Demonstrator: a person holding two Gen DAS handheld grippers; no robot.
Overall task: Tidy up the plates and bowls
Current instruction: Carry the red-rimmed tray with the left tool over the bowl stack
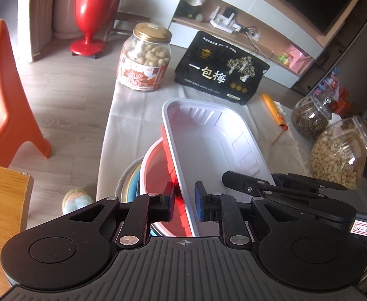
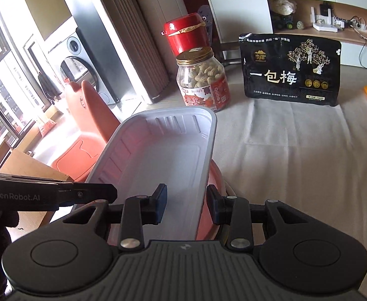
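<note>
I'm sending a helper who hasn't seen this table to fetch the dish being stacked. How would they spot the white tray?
Start at the cloth-covered table, where a black snack bag stands at the far edge beside a gold-lidded peanut jar. In front of the jar, the white tray sits tilted on a red bowl. It is the only rectangular, ribbed white dish; those beneath are round.

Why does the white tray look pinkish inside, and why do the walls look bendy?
Left wrist view: the white tray picks up a pink glow from the red bowl beneath. Right wrist view: same blush, window glare at left. Both views: the fisheye lens curves straight lines.
</note>
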